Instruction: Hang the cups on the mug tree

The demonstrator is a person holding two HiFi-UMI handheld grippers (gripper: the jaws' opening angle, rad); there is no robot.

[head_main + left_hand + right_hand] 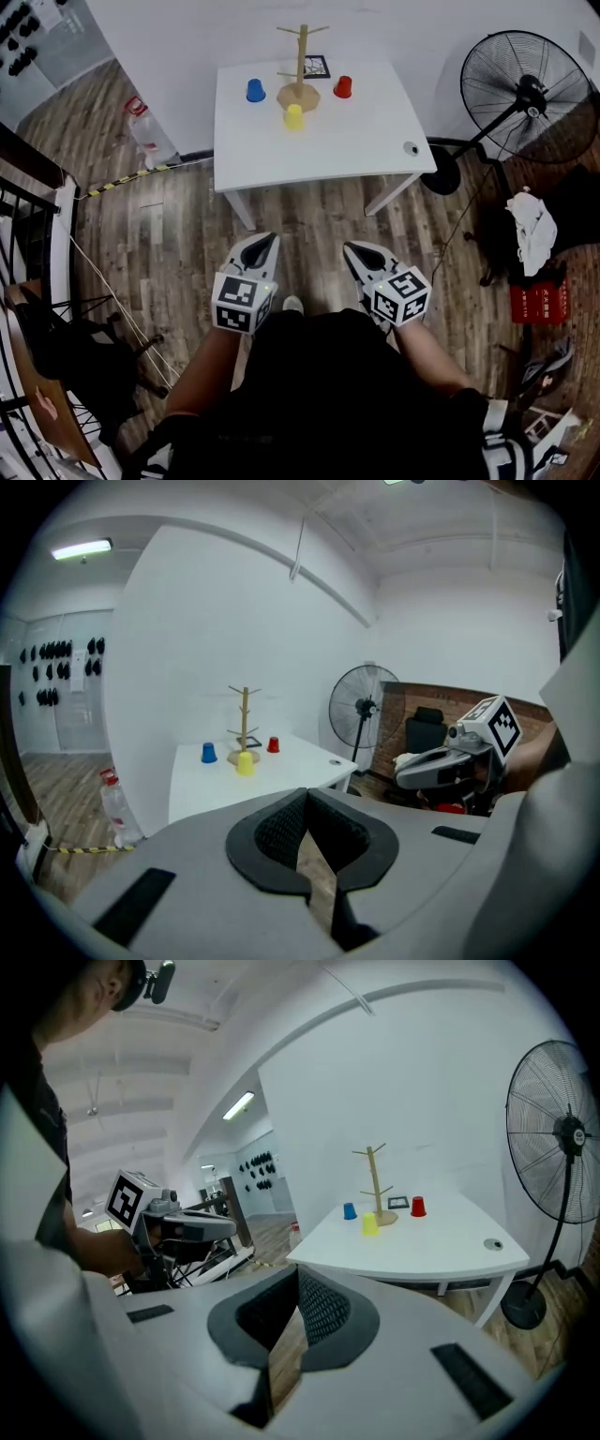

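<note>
The left gripper (pixel 266 241) is held low in front of the person, over the wooden floor and well short of the table (pixel 319 155). Its own view shows the jaws together with nothing between them. The right gripper (pixel 352 249) sits beside it at about the same height, and its view also shows the jaws closed and empty. We see floor planks, not any object, through the narrow slit below each pair of pads.

We find the task's items all on the white table. The wooden mug tree (pixel 301 56) stands upright near the far edge, and its pegs are bare. The blue cup (pixel 255 90) stands to the left of the tree's base and the red cup (pixel 343 87) to the right, each apart from it. The yellow cup (pixel 293 116) stands in front of the base, so close that we cannot tell whether it touches. All three appear to be mouth-down. A small round object (pixel 411 148) lies near the table's right front corner, and a standing fan (pixel 525 94) is off to the right.

We judge that the task has not begun. No cup is hung and no cup is held, so all three remain to be done. Both grippers must first reach the table and open before any cup can be picked up.
</note>
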